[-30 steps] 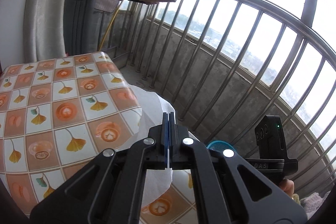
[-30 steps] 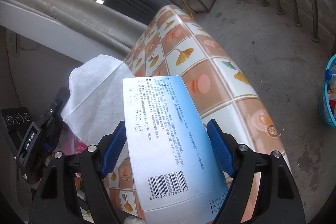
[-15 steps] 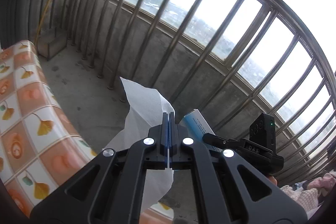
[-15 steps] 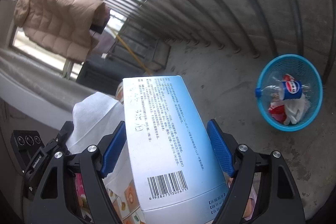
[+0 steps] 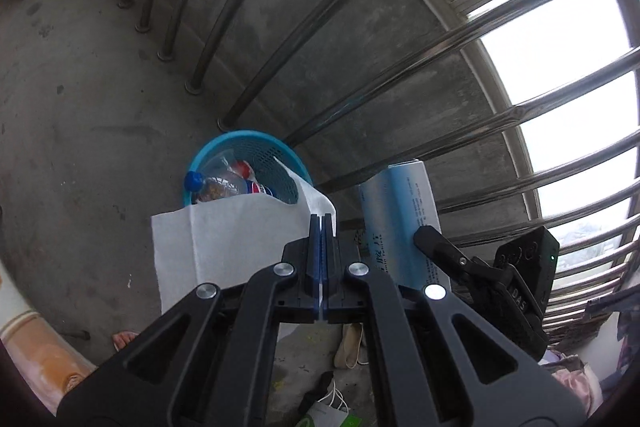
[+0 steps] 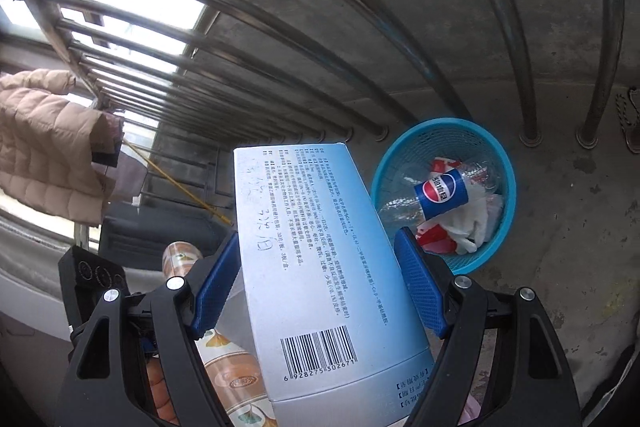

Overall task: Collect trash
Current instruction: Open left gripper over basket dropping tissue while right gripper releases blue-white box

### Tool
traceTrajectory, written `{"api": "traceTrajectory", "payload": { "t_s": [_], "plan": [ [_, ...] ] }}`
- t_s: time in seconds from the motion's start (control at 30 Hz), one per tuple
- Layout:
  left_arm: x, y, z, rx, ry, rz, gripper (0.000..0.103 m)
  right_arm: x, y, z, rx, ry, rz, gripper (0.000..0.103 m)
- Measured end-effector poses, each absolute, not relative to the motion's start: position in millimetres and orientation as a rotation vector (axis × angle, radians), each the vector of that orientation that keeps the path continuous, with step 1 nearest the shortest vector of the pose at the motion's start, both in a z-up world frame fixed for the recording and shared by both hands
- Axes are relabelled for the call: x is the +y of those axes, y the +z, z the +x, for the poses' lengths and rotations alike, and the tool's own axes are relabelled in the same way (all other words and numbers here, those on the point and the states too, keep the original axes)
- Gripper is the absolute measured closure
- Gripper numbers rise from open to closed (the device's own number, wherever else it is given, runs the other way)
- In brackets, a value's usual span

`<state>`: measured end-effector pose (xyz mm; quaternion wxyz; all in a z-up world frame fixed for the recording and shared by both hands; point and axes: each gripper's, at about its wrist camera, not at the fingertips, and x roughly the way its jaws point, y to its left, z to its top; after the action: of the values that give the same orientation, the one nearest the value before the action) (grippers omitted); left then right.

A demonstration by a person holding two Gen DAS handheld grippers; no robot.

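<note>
My left gripper [image 5: 322, 223] is shut on a white tissue sheet [image 5: 224, 243] that hangs in front of a blue mesh trash basket [image 5: 256, 147] on the concrete floor. My right gripper [image 6: 316, 259] is shut on a light blue printed box [image 6: 316, 259] with a barcode, held above and to the left of the same basket [image 6: 500, 163]. The basket holds a Pepsi bottle [image 6: 440, 191] and crumpled wrappers. The box [image 5: 400, 219] and the right gripper's body [image 5: 516, 291] also show in the left wrist view, just right of my left gripper.
A metal railing [image 5: 360, 39] on a low concrete wall runs behind the basket. A tan puffer jacket [image 6: 48, 147] hangs at the far left. The patterned tablecloth edge [image 6: 228, 383] sits under the right gripper. Shoes and a bag [image 5: 348, 347] lie on the floor.
Both grippers have swung away from the table and tilted down toward the floor. The blue basket is now close below both, with the tissue and the box still held.
</note>
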<state>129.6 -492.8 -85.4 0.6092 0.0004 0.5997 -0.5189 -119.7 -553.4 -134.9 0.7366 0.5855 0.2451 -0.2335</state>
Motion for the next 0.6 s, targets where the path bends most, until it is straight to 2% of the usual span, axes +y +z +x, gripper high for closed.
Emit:
{"api": "traceTrajectory", "payload": {
  "t_s": [0.3,0.37,0.47,0.6],
  "plan": [
    [-560.1,-169.4,130.7,1.524,-1.093,0.061,0.103,-571.7,-161.0,-129.6,0.550,-0.552,1.338,0.028],
    [-564.8,-190.5,135.3,1.563,-1.034,0.086,0.099,-572.5,-164.4,-130.2,0.554,-0.555,1.343,0.028],
    [-558.8,-203.6,142.6,1.587,-0.995,0.067,0.086,-572.9,-167.8,-129.8,0.562,-0.555,1.348,0.028],
    [-547.8,-195.3,148.7,1.575,-1.009,0.048,0.085,-573.4,-172.3,-128.1,0.570,-0.555,1.356,0.028]
  ]
}}
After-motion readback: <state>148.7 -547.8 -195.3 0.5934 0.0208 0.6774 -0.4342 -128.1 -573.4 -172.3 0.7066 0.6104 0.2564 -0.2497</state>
